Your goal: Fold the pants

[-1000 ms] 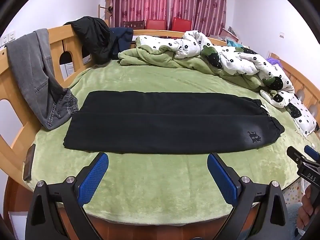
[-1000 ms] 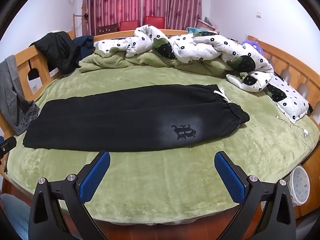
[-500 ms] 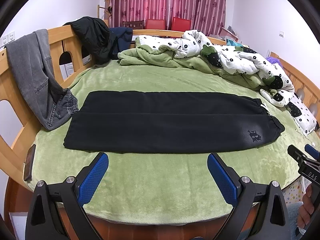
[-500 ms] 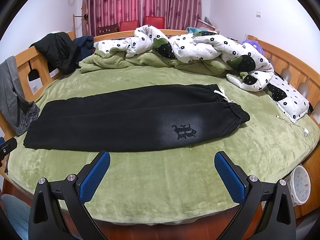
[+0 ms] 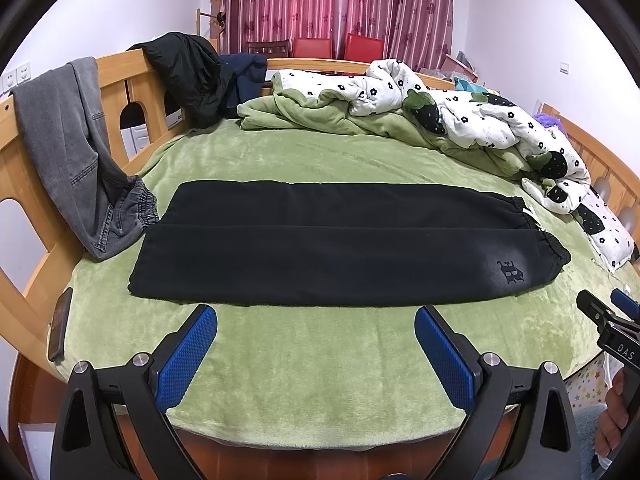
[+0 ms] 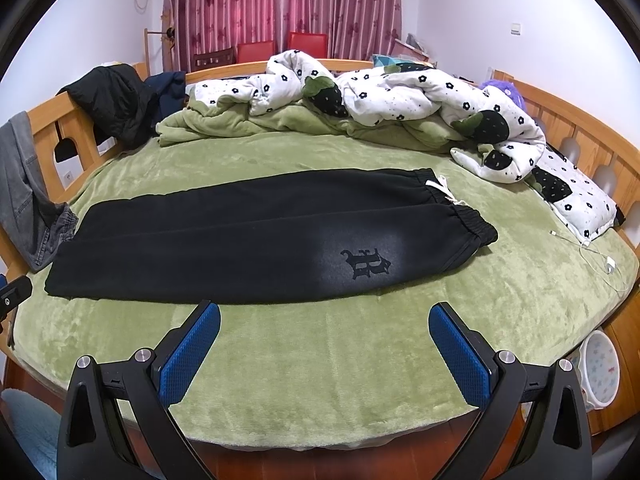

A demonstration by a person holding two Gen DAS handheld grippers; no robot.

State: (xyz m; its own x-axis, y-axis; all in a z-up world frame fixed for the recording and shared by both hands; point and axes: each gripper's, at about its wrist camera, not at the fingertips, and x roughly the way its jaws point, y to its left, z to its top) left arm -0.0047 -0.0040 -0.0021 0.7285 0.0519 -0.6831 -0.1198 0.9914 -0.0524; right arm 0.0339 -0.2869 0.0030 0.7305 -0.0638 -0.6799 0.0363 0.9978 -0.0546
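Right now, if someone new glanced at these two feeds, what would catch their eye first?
The long black pants lie flat across the middle of the green bedspread, waistband to the right, with a dark logo near it. Behind them sits a heaped flower-print quilt. Both the left gripper and the right gripper hover open at the near edge, touching nothing.

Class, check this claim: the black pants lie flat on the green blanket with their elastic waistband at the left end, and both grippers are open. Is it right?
Not quite. The black pants lie flat on the green blanket, but the elastic waistband is at the right end, as the right wrist view shows. Both grippers, left gripper and right gripper, are open.
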